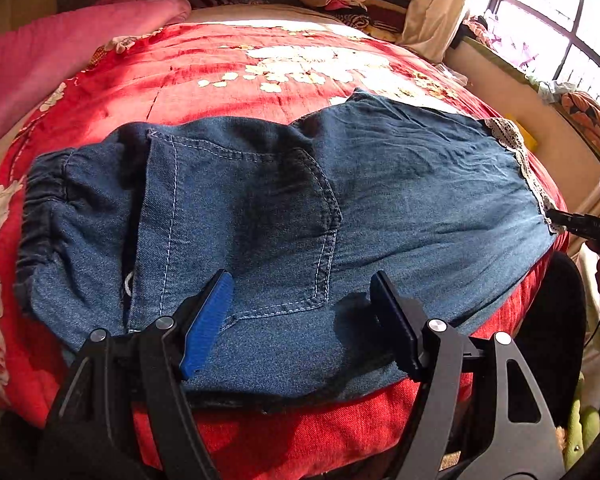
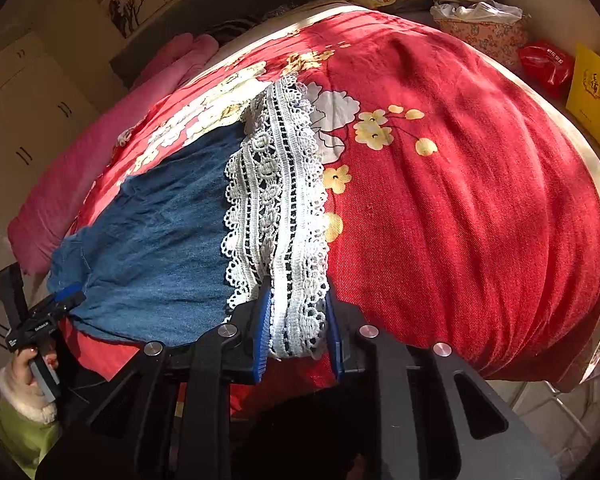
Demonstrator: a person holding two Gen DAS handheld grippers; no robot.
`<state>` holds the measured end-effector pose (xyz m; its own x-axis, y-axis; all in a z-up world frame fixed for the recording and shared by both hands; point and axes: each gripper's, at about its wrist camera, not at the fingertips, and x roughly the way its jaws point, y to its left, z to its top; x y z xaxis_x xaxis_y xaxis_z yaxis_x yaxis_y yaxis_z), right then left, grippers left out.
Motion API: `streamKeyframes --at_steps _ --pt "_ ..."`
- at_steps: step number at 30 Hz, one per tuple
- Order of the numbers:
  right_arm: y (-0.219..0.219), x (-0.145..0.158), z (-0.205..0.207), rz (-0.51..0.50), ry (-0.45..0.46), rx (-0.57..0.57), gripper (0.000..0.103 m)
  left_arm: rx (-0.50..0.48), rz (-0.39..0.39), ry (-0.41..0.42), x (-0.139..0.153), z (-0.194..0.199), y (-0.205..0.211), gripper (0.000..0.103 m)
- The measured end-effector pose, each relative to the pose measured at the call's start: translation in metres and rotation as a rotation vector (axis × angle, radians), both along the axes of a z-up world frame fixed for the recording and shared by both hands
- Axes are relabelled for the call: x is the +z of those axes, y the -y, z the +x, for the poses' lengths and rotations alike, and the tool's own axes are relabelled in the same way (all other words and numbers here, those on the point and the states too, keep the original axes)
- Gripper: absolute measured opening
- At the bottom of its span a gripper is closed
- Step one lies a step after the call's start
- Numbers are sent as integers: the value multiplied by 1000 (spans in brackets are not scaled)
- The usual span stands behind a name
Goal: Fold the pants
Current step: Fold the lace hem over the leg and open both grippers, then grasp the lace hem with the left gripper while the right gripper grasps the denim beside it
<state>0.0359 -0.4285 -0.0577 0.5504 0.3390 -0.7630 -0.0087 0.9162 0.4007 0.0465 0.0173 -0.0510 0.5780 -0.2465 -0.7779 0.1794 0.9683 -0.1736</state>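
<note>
Your denim pants (image 1: 268, 216) lie spread flat across a red floral quilt (image 1: 220, 60) on the bed, elastic waistband (image 1: 40, 216) at the left and white lace hem (image 2: 280, 208) at the right. Your left gripper (image 1: 300, 320) hovers over the near edge of the pants below the back pocket (image 1: 252, 220), its jaws wide apart with nothing between the pads. Your right gripper (image 2: 296, 320) is clenched on the near corner of the lace hem, the white trim pinched between both blue pads. In the right wrist view your left hand (image 2: 28, 368), in a green sleeve with a fleecy cuff, holds its gripper at the pants' far-left edge. A pink blanket (image 1: 60, 40) lies along the quilt's far side.
</note>
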Motion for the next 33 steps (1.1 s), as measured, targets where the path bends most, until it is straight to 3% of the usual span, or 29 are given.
streamKeyframes --at_steps 5,8,12,17,21,28,33 --pt "-7 -5 1 -37 3 -9 25 -6 43 5 -3 0 7 64" --pt "-1 -3 1 8 -1 -23 28 -33 42 -10 0 -2 10 73" --pt "5 8 -11 36 19 -55 48 -66 97 -8 8 -12 24 85" --pt "9 22 -29 18 59 -79 57 -97 3 13 34 -27 32 88" --pt "11 30 -41 36 86 -80 62 -144 -28 54 60 -27 50 91" --pt "6 40 -50 59 127 -67 71 -231 -15 118 99 -4 102 93" --pt "2 35 -51 73 127 -63 76 -292 28 124 107 28 147 93"
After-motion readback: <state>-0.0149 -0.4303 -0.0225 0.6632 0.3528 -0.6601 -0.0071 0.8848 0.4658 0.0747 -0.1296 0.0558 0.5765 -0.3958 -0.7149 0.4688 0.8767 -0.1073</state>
